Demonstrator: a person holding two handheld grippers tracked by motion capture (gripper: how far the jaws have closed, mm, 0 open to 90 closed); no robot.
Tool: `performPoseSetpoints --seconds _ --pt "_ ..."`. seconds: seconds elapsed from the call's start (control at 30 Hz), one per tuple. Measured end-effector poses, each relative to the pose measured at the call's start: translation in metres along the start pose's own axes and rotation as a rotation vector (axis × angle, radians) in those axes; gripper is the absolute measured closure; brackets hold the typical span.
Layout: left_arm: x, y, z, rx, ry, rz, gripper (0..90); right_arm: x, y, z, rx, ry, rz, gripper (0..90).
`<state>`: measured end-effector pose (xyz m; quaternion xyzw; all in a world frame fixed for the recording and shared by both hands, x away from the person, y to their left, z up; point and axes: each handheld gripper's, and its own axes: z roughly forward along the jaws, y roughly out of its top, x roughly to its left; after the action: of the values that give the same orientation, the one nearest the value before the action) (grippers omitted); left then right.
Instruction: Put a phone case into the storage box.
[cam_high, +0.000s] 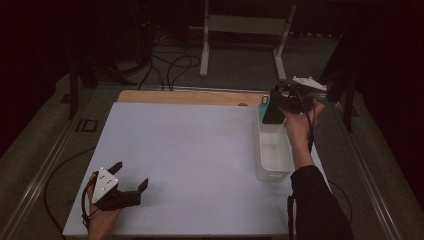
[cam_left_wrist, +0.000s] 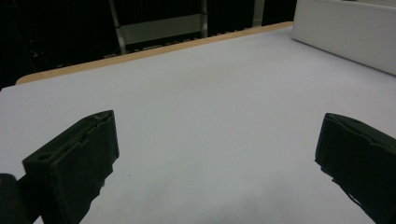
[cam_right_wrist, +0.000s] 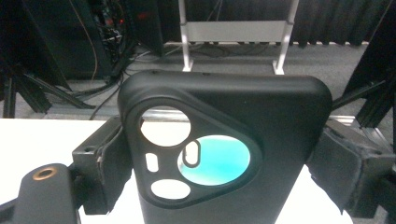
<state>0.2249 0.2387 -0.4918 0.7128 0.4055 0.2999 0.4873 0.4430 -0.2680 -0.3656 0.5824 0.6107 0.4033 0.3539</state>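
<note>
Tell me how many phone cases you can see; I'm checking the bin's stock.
2: a black phone case gripped by the right gripper over the white bin, and a teal one at the bin's far end. More may be hidden inside.

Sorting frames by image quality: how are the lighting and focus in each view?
High view: dim, surroundings nearly black, white table evenly lit. Left gripper view: soft light, the open left gripper has slightly blurred jaws. Right gripper view: the black phone case held by the right gripper is sharp, and the table behind it is overexposed.
</note>
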Motion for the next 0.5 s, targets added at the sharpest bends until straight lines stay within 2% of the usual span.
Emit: performPoseSetpoints --seconds 0.5 --pt "0.000 0.000 0.000 -0.001 0.001 -0.001 0.1 0.003 -0.012 0.019 0.042 0.006 0.007 14.1"
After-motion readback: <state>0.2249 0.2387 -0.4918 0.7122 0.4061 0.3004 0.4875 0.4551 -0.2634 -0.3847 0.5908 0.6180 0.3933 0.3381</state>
